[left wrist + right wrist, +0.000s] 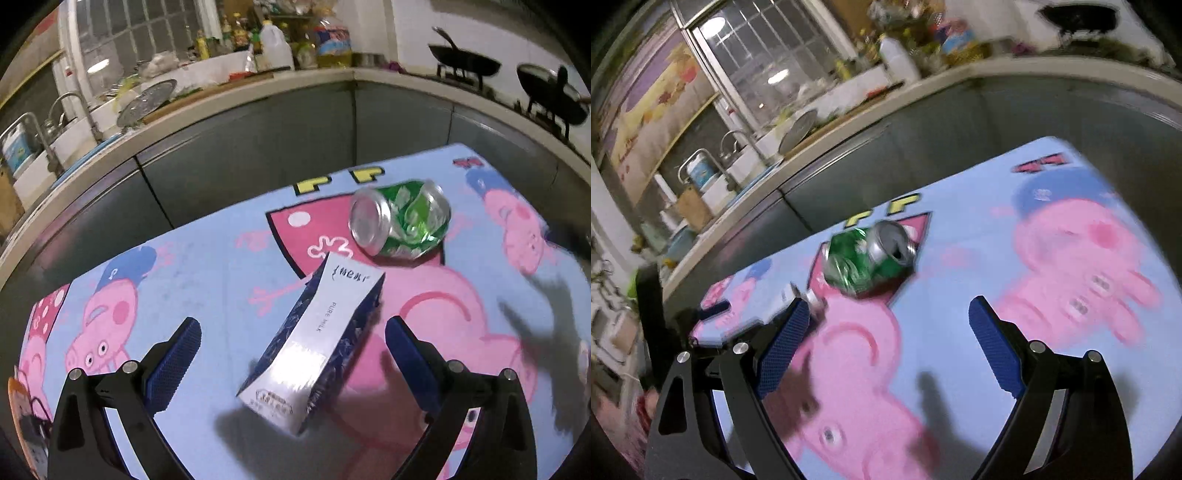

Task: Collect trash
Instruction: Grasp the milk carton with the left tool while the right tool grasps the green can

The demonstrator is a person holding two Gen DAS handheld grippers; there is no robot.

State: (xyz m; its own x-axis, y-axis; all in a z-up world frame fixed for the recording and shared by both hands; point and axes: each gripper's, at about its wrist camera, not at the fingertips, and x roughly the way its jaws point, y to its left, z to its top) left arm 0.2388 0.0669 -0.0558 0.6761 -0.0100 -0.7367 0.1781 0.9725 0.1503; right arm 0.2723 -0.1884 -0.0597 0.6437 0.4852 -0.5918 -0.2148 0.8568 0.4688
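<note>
A: Where does the trash lie?

B: Both pieces are on the pale-blue tablecloth printed with pink cartoon pigs [207, 266]. The white and dark-blue pinched milk carton [317, 343] lies on its side, lengthwise between the fingers of the left gripper [291, 354]. The crumpled green and silver drinks can [402, 221] lies on its side just beyond the carton's far end, close to it but apart.

A: Is the left gripper holding the carton?

B: No. Its jaws stand wide, with clear cloth showing between each blue pad and the carton's flanks. It appears to be lined up so that closing would catch the carton across its narrow waist, which is probably why the tool straddles it along its length.

A: And the other tool?

B: The right gripper [890, 336] is spread open too and holds nothing. The view is blurred, so fine detail is lost. The can [868, 258] sits ahead of its fingertips, slightly left, its opened top turned toward the camera. A bright scrap behind its left finger may be the carton's corner; it cannot be told for sure.

A: How far along is the collecting?

B: Judging by both items resting loose on the cloth, neither has been picked up. No bin or bag shows in either view.
</note>
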